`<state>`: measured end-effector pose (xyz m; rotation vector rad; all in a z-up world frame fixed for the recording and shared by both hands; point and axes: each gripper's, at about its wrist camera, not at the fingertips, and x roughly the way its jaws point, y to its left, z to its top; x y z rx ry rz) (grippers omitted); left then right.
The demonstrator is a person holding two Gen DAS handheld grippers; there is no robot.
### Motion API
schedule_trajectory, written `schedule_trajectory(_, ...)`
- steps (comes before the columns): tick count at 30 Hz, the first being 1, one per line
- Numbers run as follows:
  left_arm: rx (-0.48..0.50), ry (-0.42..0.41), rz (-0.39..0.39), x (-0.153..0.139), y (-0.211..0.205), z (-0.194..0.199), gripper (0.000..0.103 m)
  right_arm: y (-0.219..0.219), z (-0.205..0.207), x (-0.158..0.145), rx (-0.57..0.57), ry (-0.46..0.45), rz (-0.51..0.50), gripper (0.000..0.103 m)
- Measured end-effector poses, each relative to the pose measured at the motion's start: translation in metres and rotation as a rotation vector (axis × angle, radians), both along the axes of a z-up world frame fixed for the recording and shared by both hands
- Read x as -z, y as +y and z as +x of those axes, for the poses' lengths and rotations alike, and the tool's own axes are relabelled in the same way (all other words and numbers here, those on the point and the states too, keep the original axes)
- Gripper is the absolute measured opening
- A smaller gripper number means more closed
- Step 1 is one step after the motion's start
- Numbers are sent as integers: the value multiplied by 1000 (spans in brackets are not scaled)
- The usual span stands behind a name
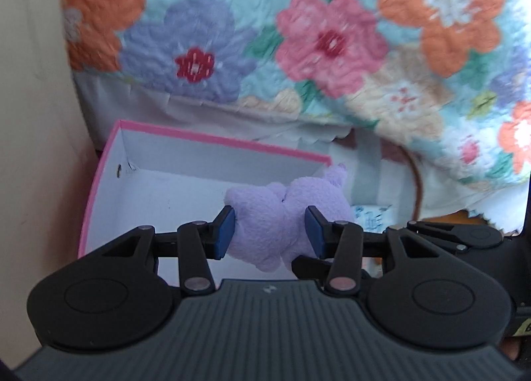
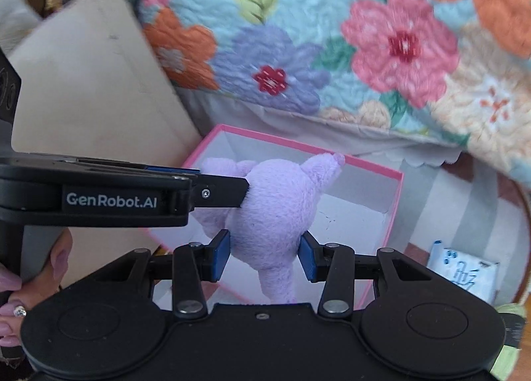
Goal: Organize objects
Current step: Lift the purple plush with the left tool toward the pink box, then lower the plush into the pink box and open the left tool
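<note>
Lilac plush toy (image 1: pixel 285 218) is hanging soft and light over the pink-rimmed white cardboard box (image 1: pixel 212 143) at frame centre. Left tool (image 1: pixel 270 231) and right tool (image 2: pixel 264 256) are both pinching its squashy body, which is yielding under the pads, so bulky middle grips are suiting it best.

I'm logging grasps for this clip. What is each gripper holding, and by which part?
Both hold the purple plush toy over the pink box: left gripper and right gripper each pinch its soft body on opposite sides.

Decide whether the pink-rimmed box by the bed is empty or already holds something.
Empty, as far as shown. The pink-rimmed box shows a bare white floor and walls; the purple plush toy is gripped above it, hiding part of the floor.
</note>
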<state>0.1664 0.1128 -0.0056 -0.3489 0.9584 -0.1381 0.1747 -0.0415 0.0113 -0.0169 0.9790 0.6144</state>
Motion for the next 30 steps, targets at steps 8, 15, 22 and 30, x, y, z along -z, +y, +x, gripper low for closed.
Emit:
schedule_trajectory(8, 44, 103, -10, 70, -2, 55, 43, 3, 48, 70, 119, 100, 7, 48)
schedule_trajectory(15, 39, 191, -103, 108, 2, 89, 43, 18, 81, 101, 133, 152, -55, 44)
schedule_trajectory(22, -11, 222, -56, 126, 2, 94, 43, 34, 98, 126, 154, 237, -113, 31)
schedule_trajectory(30, -51, 297, 70, 130, 11, 88, 46, 26, 83, 120, 122, 185, -144, 22)
